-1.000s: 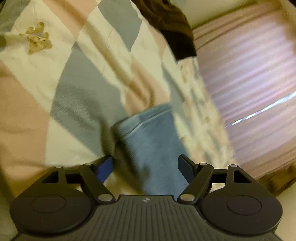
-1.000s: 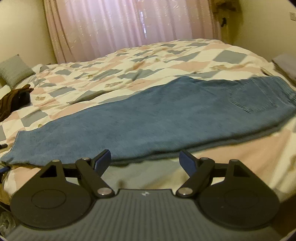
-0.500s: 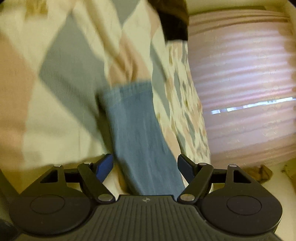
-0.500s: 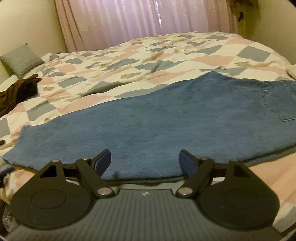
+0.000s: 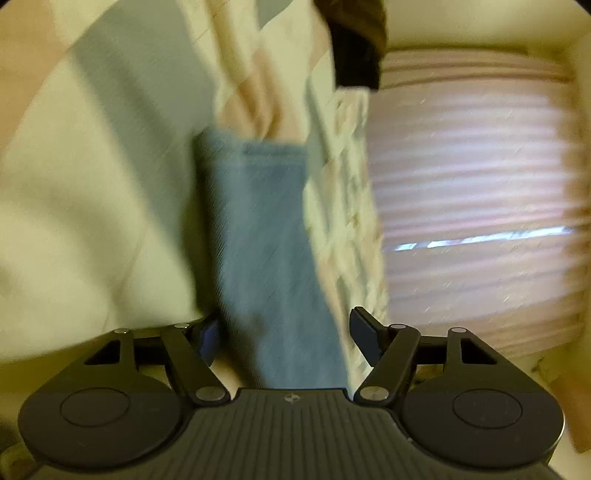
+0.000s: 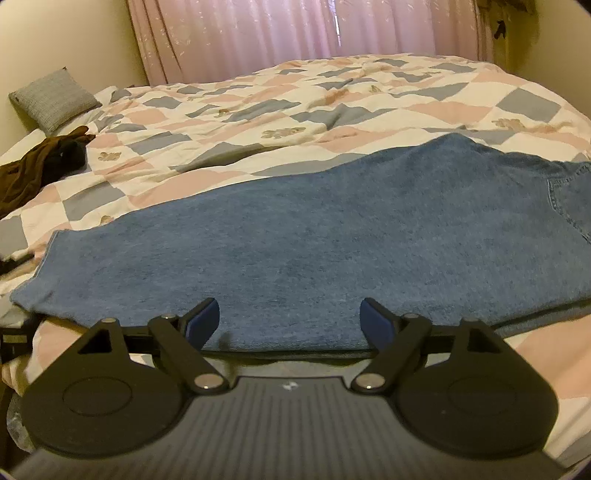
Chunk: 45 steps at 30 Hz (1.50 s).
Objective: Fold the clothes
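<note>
Blue jeans point(image 6: 332, 243) lie flat across the near side of the bed, folded lengthwise, hem at the left and back pocket at the right. My right gripper point(image 6: 290, 319) is open, its fingertips at the jeans' near edge around mid-leg. In the blurred left wrist view the hem end of the jeans leg point(image 5: 266, 236) runs away from my left gripper point(image 5: 286, 334), which is open with the leg between its fingers. I cannot tell whether the fingers touch the cloth.
The bed has a quilt point(image 6: 295, 107) with pink, grey and cream diamonds. A dark brown garment point(image 6: 40, 166) lies at the left, also in the left wrist view point(image 5: 356, 40). A grey pillow point(image 6: 53, 99) sits at the back left. Pink curtains point(image 6: 295, 29) hang behind.
My right gripper has moved in closer to the jeans' near edge. My left gripper has swung along the leg, so the hem now lies farther ahead of it. Both stay open.
</note>
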{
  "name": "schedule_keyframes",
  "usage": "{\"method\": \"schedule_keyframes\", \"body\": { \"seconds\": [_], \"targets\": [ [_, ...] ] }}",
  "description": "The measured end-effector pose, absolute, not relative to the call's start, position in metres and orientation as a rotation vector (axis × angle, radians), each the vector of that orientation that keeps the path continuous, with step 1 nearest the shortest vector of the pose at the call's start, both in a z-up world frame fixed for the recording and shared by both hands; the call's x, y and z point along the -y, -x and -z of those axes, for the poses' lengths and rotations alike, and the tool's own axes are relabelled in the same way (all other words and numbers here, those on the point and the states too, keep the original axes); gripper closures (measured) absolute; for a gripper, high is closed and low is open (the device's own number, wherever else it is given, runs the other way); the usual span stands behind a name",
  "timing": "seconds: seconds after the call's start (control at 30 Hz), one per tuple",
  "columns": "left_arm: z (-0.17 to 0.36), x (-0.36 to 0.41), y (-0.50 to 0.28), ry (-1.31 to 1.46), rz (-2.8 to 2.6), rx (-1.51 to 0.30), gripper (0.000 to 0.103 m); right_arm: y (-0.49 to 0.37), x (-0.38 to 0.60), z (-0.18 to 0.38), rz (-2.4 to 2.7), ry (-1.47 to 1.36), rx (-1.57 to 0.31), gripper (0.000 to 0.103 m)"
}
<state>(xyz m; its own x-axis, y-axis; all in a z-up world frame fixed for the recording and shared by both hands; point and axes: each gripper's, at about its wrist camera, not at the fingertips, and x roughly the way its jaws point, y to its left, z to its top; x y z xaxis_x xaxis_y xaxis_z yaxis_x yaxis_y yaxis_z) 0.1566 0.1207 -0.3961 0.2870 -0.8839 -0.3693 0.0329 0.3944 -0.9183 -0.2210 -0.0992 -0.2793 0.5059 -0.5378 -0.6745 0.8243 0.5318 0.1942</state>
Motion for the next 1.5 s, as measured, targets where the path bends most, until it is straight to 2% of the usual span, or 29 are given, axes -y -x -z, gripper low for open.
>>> {"method": "schedule_keyframes", "body": {
  "seconds": [0.07, 0.13, 0.2, 0.27, 0.37, 0.43, 0.5, 0.57, 0.67, 0.83, 1.0, 1.07, 1.17, 1.27, 1.4, 1.5],
  "targets": [
    [0.395, -0.116, -0.166, 0.917, 0.728, -1.061, 0.036, 0.221, 0.098, 0.279, 0.870, -0.539, -0.599, 0.020],
    [0.394, -0.112, -0.175, 0.861, 0.693, -1.017, 0.043, 0.224, 0.098, 0.280, 0.877, -0.545, -0.597, 0.020],
    [0.398, -0.118, -0.180, 0.827, 0.655, -1.015, 0.070, 0.226, 0.097, 0.280, 0.882, -0.551, -0.592, 0.020],
    [0.395, -0.121, -0.181, 0.798, 0.659, -1.017, 0.083, 0.228, 0.097, 0.281, 0.885, -0.551, -0.591, 0.020],
    [0.377, -0.111, -0.174, 0.712, 0.710, -0.962, 0.088, 0.228, 0.098, 0.281, 0.883, -0.547, -0.594, 0.020],
    [0.372, -0.103, -0.174, 0.683, 0.709, -0.955, 0.086, 0.228, 0.099, 0.280, 0.880, -0.548, -0.588, 0.020],
    [0.382, -0.095, -0.182, 0.680, 0.650, -1.025, 0.062, 0.232, 0.099, 0.277, 0.878, -0.552, -0.568, 0.020],
    [0.388, -0.097, -0.182, 0.681, 0.605, -1.057, 0.075, 0.240, 0.098, 0.274, 0.885, -0.551, -0.551, 0.020],
    [0.368, -0.090, -0.173, 0.596, 0.631, -0.981, 0.100, 0.259, 0.100, 0.272, 0.908, -0.566, -0.521, 0.020],
    [0.301, -0.047, -0.131, 0.298, 0.817, -0.762, 0.100, 0.305, 0.112, 0.273, 0.953, -0.632, -0.451, 0.020],
    [0.251, 0.030, -0.036, -0.006, 1.128, -0.586, 0.100, 0.365, 0.131, 0.273, 1.002, -0.740, -0.320, 0.020],
    [0.253, 0.064, 0.019, -0.144, 1.258, -0.540, 0.095, 0.393, 0.140, 0.274, 1.016, -0.805, -0.247, 0.020],
    [0.284, 0.095, 0.093, -0.406, 1.344, -0.482, 0.090, 0.433, 0.154, 0.280, 0.990, -0.972, -0.104, 0.020],
    [0.316, 0.103, 0.148, -0.598, 1.373, -0.426, 0.091, 0.449, 0.170, 0.293, 0.869, -1.156, 0.018, 0.024],
    [0.317, 0.087, 0.139, -0.557, 1.385, -0.410, 0.091, 0.419, 0.194, 0.313, 0.638, -1.322, 0.041, 0.035],
    [0.303, 0.070, 0.128, -0.508, 1.400, -0.376, 0.091, 0.371, 0.213, 0.331, 0.478, -1.441, -0.012, 0.035]
  ]
}}
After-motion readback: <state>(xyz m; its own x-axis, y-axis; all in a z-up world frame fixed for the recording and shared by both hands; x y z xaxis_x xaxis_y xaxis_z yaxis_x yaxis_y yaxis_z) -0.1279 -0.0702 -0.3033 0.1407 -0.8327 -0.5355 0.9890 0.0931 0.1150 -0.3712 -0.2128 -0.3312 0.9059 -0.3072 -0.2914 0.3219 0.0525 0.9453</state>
